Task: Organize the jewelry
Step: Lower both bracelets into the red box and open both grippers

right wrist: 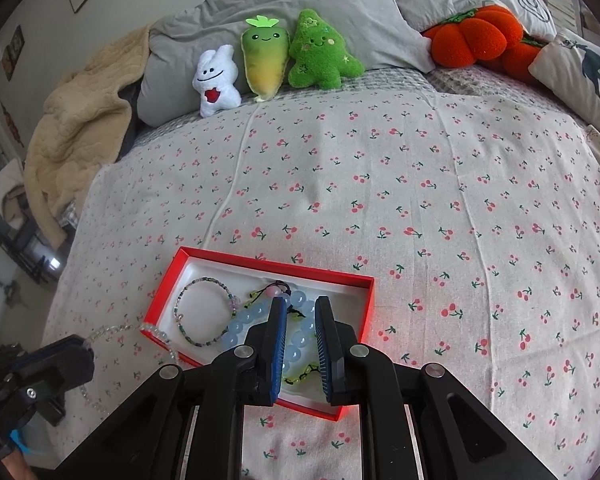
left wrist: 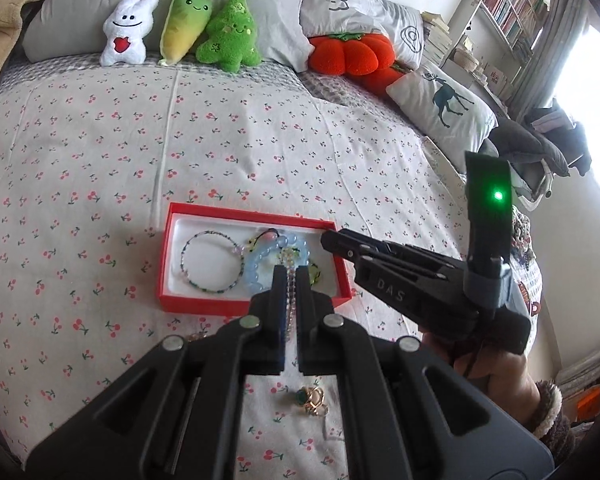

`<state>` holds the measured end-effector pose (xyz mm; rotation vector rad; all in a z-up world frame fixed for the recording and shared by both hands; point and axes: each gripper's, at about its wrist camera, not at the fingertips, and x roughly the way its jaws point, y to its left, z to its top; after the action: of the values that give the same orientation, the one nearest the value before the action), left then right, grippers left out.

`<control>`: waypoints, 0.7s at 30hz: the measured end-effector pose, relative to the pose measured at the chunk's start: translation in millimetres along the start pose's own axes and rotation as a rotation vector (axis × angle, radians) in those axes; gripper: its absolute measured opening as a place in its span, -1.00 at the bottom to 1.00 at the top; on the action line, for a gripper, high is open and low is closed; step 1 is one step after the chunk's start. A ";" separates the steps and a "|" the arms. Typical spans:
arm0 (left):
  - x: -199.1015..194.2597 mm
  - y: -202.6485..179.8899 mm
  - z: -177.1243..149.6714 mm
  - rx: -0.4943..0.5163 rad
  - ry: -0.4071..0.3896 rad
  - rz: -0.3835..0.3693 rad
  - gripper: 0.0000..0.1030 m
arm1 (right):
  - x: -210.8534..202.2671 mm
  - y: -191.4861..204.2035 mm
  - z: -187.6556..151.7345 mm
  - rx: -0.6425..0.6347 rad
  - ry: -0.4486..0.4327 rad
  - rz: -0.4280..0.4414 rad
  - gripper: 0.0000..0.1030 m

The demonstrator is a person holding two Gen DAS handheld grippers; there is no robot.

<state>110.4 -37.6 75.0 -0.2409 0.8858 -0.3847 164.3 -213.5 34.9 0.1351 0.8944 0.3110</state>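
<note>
A red jewelry box (left wrist: 168,248) with a white lining lies on the cherry-print bed; it also shows in the right wrist view (right wrist: 364,312). Inside lie a thin dark beaded bracelet (left wrist: 210,262), a pale blue bead bracelet (left wrist: 256,268) and a yellow-green beaded piece (left wrist: 316,274). My left gripper (left wrist: 291,276) is shut on a clear pinkish bead bracelet (left wrist: 291,300) that hangs just in front of the box; the right wrist view shows this bracelet (right wrist: 156,330) draped over the box's near corner. My right gripper (right wrist: 300,308) is open above the blue beads, empty. A gold ring with a green stone (left wrist: 310,398) lies on the sheet below my left gripper.
Plush toys (left wrist: 188,28), an orange pumpkin cushion (left wrist: 352,54) and pillows (left wrist: 440,112) line the head of the bed. A beige blanket (right wrist: 80,128) hangs at the left edge. Bookshelves (left wrist: 512,8) stand beyond the bed.
</note>
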 end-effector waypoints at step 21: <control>63.0 42.0 7.5 0.013 0.021 0.246 -0.54 | -26.4 -27.5 -10.3 0.036 0.001 -0.005 0.13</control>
<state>161.8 -25.8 20.2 -0.1139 0.9217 -0.1645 146.6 -248.1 41.5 0.1662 0.9013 0.2906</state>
